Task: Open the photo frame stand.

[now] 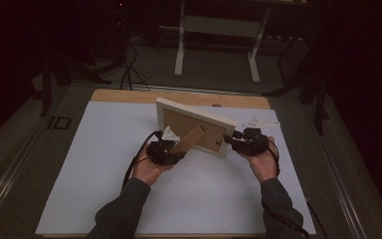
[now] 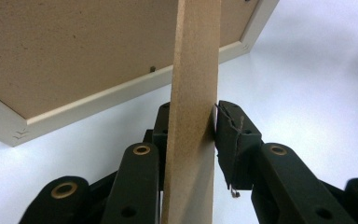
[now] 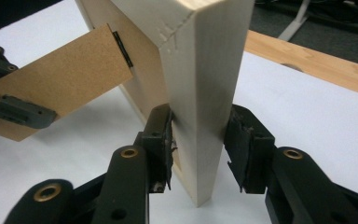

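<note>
From the high view, nearest the bottom edge are the person's two dark sleeves, with the forearms reaching up over the white sheet (image 1: 104, 164) that covers the counter (image 1: 129, 95). The left gripper (image 1: 165, 152) sits in the left hand and the right gripper (image 1: 236, 140) in the right hand. Between them the picture frame (image 1: 199, 115) stands on its lower edge near the middle of the sheet, its back turned toward the person and leaning slightly.

The high view is too small and dim to show how the jaws sit; the two gripper views settle it. In the left gripper view, the jaws are clamped on the brown fibreboard stand (image 2: 191, 112), a narrow strip that runs up between the pads, both pads touching its sides. Behind it the frame's brown backing board (image 2: 74, 51) and pale moulding, with a mitred corner at lower left, hang over the sheet.

In the right gripper view, the jaws grip the frame's end at a corner, one pad against the back side, the other against the front face of the pale wood (image 3: 205, 93). This view also shows the stand (image 3: 60, 84) swung out from the backing on a small dark hinge, with the left gripper's jaw on it at the far left.

Farther off, past the bare wooden strip of the counter, the high view shows the legs of a pale table (image 1: 219, 30) and loose cables (image 1: 129, 69) on a dark floor.
</note>
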The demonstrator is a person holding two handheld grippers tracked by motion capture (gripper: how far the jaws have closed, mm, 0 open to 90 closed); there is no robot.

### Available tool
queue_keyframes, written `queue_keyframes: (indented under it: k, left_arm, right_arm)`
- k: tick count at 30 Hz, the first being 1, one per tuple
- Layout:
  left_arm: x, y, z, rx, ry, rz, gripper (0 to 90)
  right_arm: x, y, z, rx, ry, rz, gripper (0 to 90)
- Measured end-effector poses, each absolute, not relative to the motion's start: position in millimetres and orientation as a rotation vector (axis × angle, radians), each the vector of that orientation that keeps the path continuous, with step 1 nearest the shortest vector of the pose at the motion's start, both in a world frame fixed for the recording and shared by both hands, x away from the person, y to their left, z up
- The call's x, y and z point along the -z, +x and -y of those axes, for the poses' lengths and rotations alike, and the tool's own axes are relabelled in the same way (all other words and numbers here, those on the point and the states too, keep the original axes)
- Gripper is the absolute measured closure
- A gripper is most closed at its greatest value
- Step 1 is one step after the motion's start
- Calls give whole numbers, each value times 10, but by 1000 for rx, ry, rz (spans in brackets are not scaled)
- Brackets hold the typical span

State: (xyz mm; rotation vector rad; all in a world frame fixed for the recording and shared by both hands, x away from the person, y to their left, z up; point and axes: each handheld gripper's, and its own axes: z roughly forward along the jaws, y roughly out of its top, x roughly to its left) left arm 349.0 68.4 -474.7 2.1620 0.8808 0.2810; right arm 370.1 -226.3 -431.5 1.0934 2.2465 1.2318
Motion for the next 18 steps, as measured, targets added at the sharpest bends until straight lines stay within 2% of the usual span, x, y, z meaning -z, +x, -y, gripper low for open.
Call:
queue_keyframes:
  k: [18]
  left_arm:
    - [4843, 3422, -728, -273, 2180, -868, 723]
  right_arm:
    - [4468, 3712, 2215, -1264, 1079, -2325, 585]
